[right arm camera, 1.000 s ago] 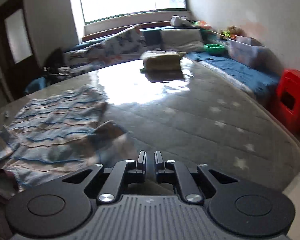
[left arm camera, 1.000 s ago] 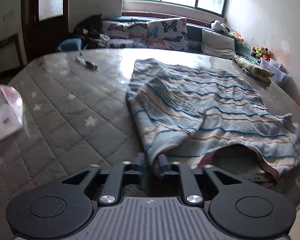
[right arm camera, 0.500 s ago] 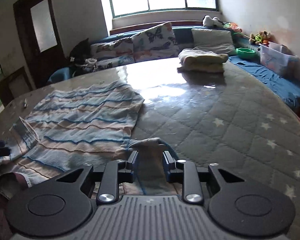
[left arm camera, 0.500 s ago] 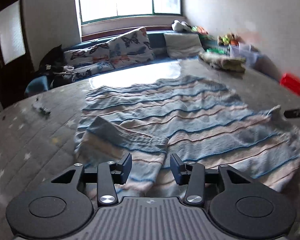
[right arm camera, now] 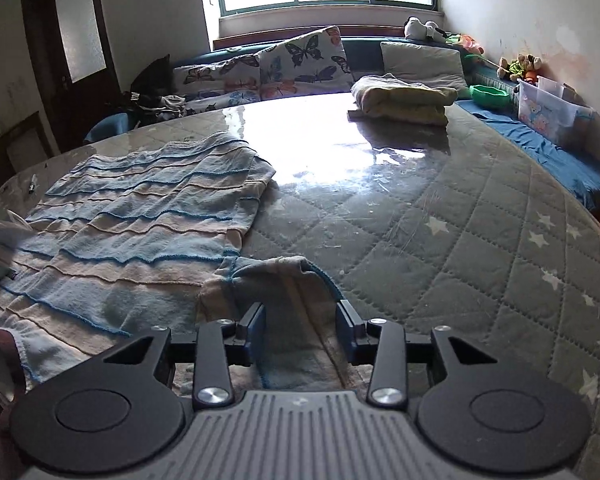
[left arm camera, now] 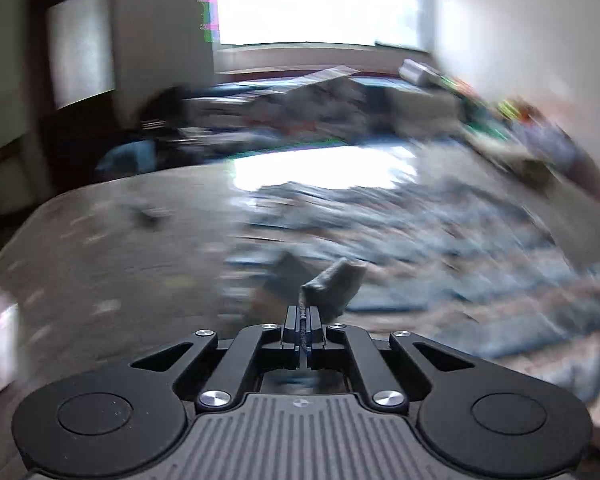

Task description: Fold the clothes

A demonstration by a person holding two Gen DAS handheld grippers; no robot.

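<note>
Left wrist view: heavy motion blur, the picture smeared sideways. The left claw (left arm camera: 303, 322) has just snapped closed; half a second ago its jaws stood apart over the near hem. Now they pinch a small tuft of fabric, a grey-blue fold of the striped garment (left arm camera: 400, 248) sticking up just ahead of the tips. The rest of the garment runs ahead and to the right of the claw, across the quilted mattress (left arm camera: 112, 272). Judgement: the left corner is taken, so this side looks ready for a lift.

Right wrist view: sharp. The right claw (right arm camera: 301, 322) has been opening; its jaws stand partly apart with a sleeve or corner of the garment (right arm camera: 140, 224) lying flat between them. The pads do not press on it. Judgement: either just let go or lining up a fresh bite, I cannot tell which; the fold needs this side gripped too.

The main body of the garment lies ahead and left of this claw. Far ahead, a folded yellowish blanket (right arm camera: 404, 100) sits on the mattress.

Containers, far ahead right by the wall: a clear plastic box (right arm camera: 548, 110), contents unreadable beyond a printed picture on its side; a green bowl (right arm camera: 490, 96) just left of it, contents not visible.
</note>
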